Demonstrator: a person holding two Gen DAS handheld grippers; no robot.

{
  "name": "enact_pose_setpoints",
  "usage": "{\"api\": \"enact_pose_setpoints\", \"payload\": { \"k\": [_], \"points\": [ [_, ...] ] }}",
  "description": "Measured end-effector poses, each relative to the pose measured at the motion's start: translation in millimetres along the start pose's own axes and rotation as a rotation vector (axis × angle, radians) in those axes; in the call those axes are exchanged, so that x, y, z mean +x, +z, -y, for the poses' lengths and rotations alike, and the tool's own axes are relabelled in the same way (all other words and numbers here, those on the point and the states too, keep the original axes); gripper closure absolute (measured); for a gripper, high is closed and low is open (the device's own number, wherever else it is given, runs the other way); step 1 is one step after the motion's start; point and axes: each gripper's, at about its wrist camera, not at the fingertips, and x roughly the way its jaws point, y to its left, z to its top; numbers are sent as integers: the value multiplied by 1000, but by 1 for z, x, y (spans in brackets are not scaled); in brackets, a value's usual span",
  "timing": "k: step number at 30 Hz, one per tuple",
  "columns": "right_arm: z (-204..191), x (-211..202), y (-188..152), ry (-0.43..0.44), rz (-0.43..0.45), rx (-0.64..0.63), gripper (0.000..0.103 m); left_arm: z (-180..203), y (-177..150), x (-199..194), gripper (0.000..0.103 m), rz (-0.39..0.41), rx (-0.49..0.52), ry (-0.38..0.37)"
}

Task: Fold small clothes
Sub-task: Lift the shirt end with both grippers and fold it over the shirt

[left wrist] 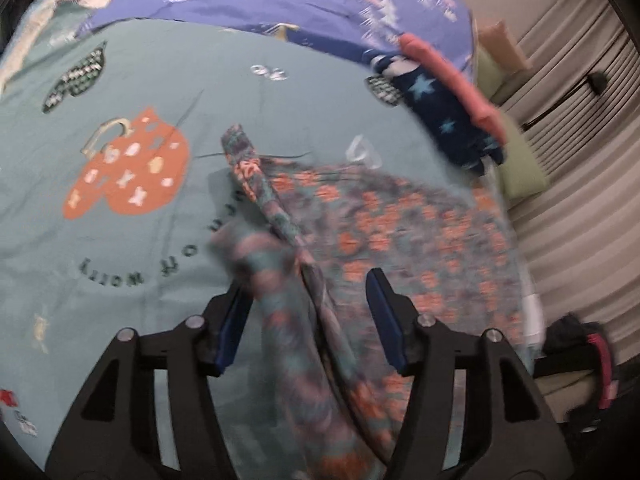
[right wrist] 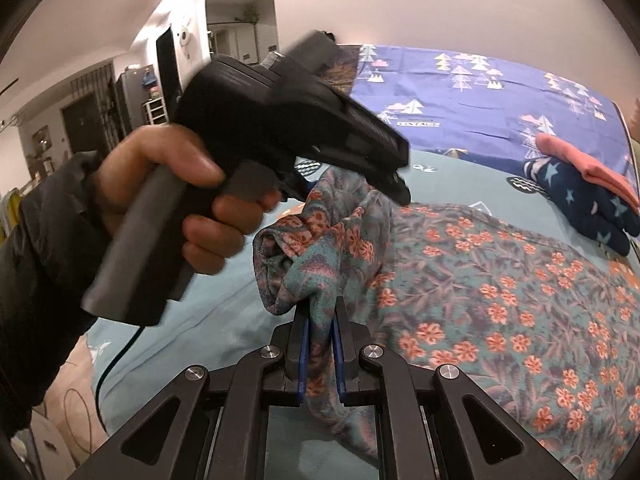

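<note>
Left wrist view: my left gripper (left wrist: 308, 320) has its jaws wide apart, a raised fold of the floral garment (left wrist: 400, 232) hanging loose between them, ungripped; I judge it is placed to take the fold. The garment lies on the teal bedsheet (left wrist: 120, 240).

Right wrist view: my right gripper (right wrist: 320, 344) is clamped on a bunched edge of the garment, lifting it. Folded star-print cloth (right wrist: 576, 200) sits apart, presumably finished.

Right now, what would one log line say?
floral garment on bed | right gripper shut on its edge | left gripper open around fabric | folded stack behind
</note>
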Motion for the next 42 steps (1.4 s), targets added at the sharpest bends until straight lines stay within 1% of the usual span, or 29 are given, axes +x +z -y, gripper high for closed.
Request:
{"api": "enact_pose_setpoints", "payload": {
  "k": [1,2,3,6,10,14,18,24,29,36,42],
  "points": [
    [-1,0,0,1,0,0,94,0,1,5,93,-14,3,11],
    [0,0,0,1,1,1,94,-1,2,8,93,-31,-5,-4],
    [0,0,-1,-2,2,5,94,3,4,8,93,-23,-12,-12],
    [9,-6,1,-8,22,31,94,21,9,-1,93,13,30,-21],
    [19,-21,4,-21,66,68,94,49,20,-10,94,31,77,-34],
    [39,-43,6,-50,125,114,94,84,28,-14,94,38,125,-56],
    [65,-68,3,-81,172,179,94,129,32,-12,94,32,191,-71],
    [112,-108,-13,-131,232,293,94,200,32,8,94,-7,285,-98],
    [144,-132,-33,-162,245,386,94,251,23,38,94,-68,338,-85],
    [188,-151,-65,-177,230,544,94,298,4,86,94,-165,364,-43],
    [216,-168,-87,-158,243,663,94,333,-7,104,94,-192,406,-20]
  ]
}}
